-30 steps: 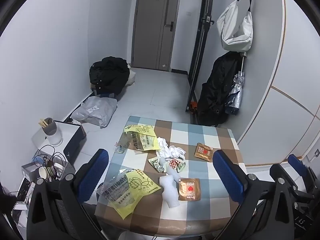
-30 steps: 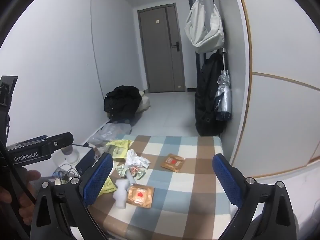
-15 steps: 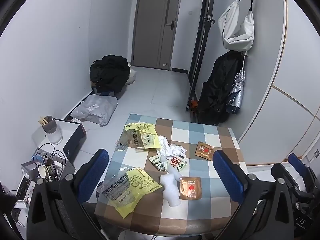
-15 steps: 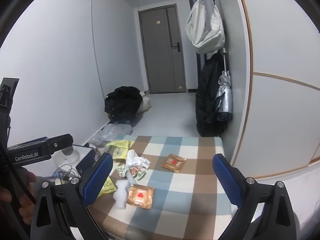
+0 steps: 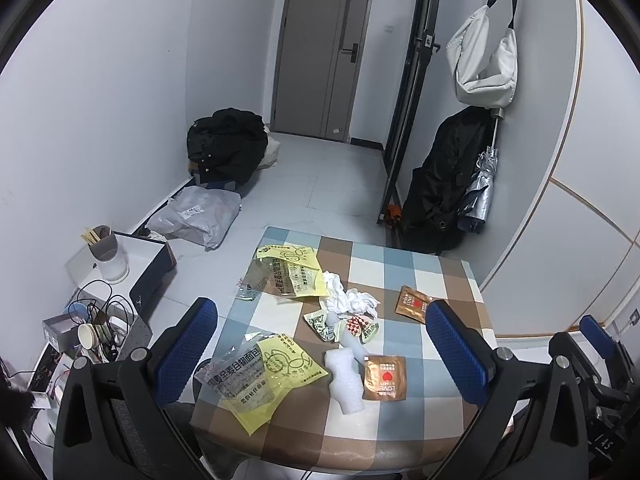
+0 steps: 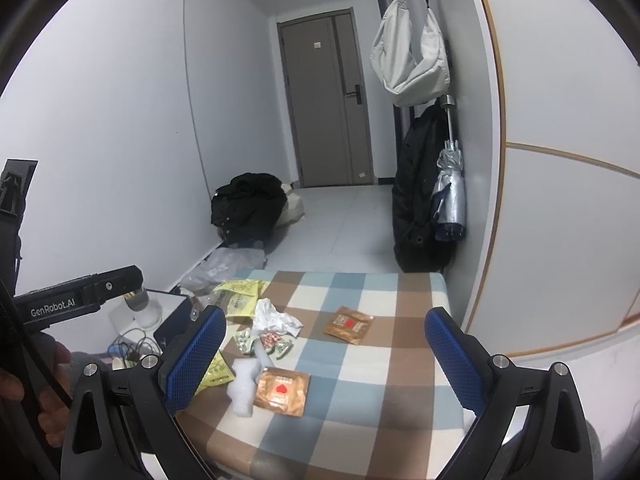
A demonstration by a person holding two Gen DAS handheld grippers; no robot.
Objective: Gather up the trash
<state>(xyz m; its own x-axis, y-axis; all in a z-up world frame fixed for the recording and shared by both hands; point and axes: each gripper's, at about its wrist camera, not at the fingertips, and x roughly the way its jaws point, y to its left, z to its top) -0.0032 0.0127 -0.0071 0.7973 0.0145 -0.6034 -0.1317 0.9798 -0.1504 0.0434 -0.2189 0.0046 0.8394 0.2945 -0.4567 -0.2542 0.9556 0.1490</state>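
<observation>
Hovering above the near edge of a checked table (image 5: 432, 264), the left gripper (image 5: 320, 344) has its blue-padded fingers (image 5: 186, 344) spread wide with nothing between them. The right gripper (image 6: 326, 354) hangs over the same table, its fingers (image 6: 452, 354) equally far apart and bare.

Trash lies scattered across the cloth. Nearest the left gripper, a yellow and clear bread bag (image 5: 260, 372) sprawls by the table's left front corner. Just beside it, to the right, stands a white foam piece (image 5: 346, 376), touching a brown sachet with a red heart (image 5: 385, 372). Farther back sit a few small snack wrappers (image 5: 344, 324), green and red-checked, bunched close together. Behind those lies a crumpled white tissue (image 5: 348, 300), which meets a second yellow bag (image 5: 290, 272) at the far left edge. A second brown sachet (image 5: 414, 303) lies apart toward the right side.

In the right wrist view a person's hand (image 6: 24, 392) grips the left tool's handle at the lower left.

On the floor left of the table sits a white box carrying a grey cup (image 5: 105, 254), with tangled cables (image 5: 96, 312) nearer the camera. What is in the clutter around the cables is too small to tell, possibly a paper cup. A black coat (image 5: 226, 146) is heaped by the far wall, and a white bag (image 5: 480, 64) hangs at the right.
</observation>
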